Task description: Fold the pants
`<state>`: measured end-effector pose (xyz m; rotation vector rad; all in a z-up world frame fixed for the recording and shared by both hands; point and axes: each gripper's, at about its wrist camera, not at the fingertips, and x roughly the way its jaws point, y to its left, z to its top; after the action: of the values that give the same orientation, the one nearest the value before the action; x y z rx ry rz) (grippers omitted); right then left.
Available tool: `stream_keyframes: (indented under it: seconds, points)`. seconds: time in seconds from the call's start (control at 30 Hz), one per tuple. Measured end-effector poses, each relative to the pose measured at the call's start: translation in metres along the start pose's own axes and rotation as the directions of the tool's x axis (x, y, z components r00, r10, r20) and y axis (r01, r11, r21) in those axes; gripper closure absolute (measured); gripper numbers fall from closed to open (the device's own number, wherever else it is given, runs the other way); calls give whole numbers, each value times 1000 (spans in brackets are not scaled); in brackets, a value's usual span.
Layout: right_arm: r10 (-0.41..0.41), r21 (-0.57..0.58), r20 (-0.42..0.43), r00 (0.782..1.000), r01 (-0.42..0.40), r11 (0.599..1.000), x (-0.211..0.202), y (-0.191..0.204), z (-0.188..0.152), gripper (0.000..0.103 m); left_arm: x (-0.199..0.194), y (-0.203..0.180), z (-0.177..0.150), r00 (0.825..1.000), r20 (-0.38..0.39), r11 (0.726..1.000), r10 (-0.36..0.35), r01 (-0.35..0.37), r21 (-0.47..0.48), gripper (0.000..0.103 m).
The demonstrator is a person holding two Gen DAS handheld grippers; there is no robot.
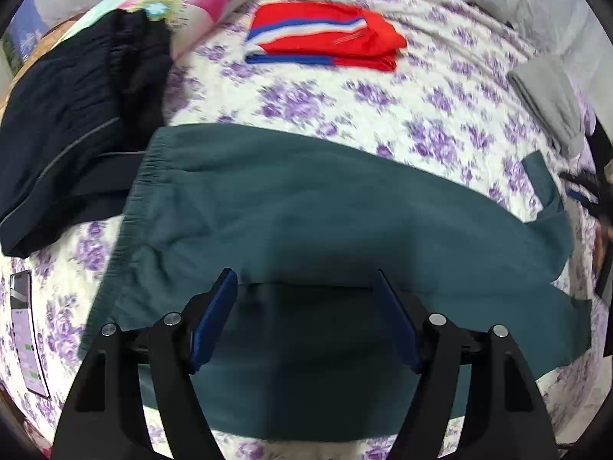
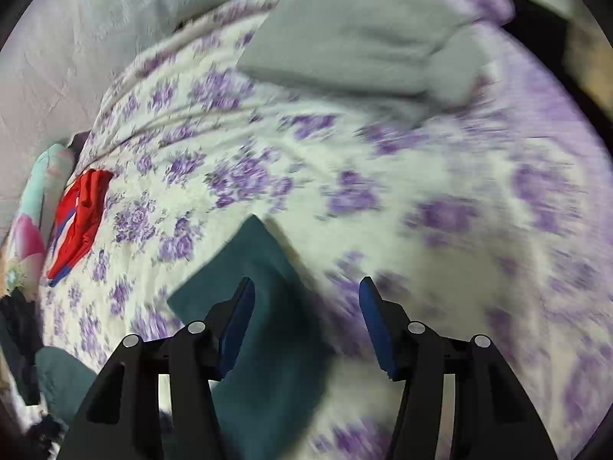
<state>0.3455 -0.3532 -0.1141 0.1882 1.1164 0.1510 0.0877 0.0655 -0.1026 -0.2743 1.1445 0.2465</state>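
- Pants (image 1: 306, 211), the teal pair, lie flat across the flowered bedspread (image 1: 402, 122) just ahead of you, waistband to the left and legs running off to the right.
- Your left gripper (image 1: 304, 299) hangs over the near edge of the teal cloth, jaws wide apart with nothing pinched.
- Your right gripper (image 2: 306, 306) hovers above the cuff end, jaws apart and empty; its blue pads (image 2: 377, 326) are clear of the fabric.
- Left of the waistband lies a dark garment (image 1: 69, 122).
- Farther off sit folded red shorts (image 1: 325, 34), and far right a grey folded garment (image 1: 548, 103).
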Motion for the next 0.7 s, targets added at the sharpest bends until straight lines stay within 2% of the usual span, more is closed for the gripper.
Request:
stream_keyframes:
  seconds: [0.03, 0.07, 0.1, 0.13, 0.17, 0.23, 0.33, 0.4, 0.43, 0.47, 0.5, 0.53, 0.57, 0.6, 0.7]
  points:
    - [21, 5, -26, 999, -21, 1000, 10, 2, 5, 50, 3, -2, 0, 1000, -12, 1000, -1, 1, 2, 32]
    - [56, 0, -62, 997, -56, 998, 20, 5, 9, 58, 7, -3, 0, 1000, -19, 1000, 0, -1, -10, 32]
    - [68, -8, -81, 994, -69, 998, 25, 9, 8, 72, 9, -3, -1, 1000, -28, 1000, 1, -1, -12, 32]
    - [72, -23, -95, 993, -74, 997, 30, 14, 6, 79, 14, -3, -2, 999, -38, 1000, 16, -16, -11, 32]
    - [88, -45, -111, 990, -94, 995, 35, 22, 6, 96, 18, -2, -1, 999, -41, 1000, 25, -25, -7, 32]
    - [96, -54, -114, 989, -103, 993, 34, 24, 6, 96, 21, 0, -2, 997, -53, 998, 58, -58, 2, 32]
    - [131, 80, 24, 991, -132, 988, -14, -9, 12, 96, 25, 4, -1, 994, -62, 996, 85, -85, 0, 32]
    - [59, 196, 85, 995, -75, 978, -53, -48, 5, 96, 27, 6, -1, 993, -66, 995, 99, -100, -2, 32]
    - [8, 232, 108, 994, -33, 972, -68, -65, -3, 94, 29, 7, -1, 993, -70, 995, 95, -96, -6, 32]
    - [-48, 275, 130, 990, 11, 961, -82, -84, -15, 79, 29, 6, -1, 993, -69, 995, 95, -96, -5, 32]
    - [-103, 300, 125, 987, 61, 952, -87, -98, -24, 31, 29, 6, -1, 993, -66, 995, 98, -99, -4, 32]
    - [-179, 315, 88, 980, 143, 938, -87, -113, -33, 22, 29, 5, -1, 993, -68, 995, 101, -101, 0, 32]
    - [-253, 319, 45, 966, 226, 920, -87, -129, -45, 27, 28, 4, -1, 992, -70, 995, 103, -102, 6, 32]
    - [-277, 323, 24, 960, 255, 911, -88, -141, -53, 33, 26, 3, -2, 992, -68, 995, 103, -103, 16, 32]
    - [-263, 369, 61, 963, 223, 902, -105, -157, -68, 35, 18, 2, 0, 992, -51, 993, 115, -113, 35, 32]
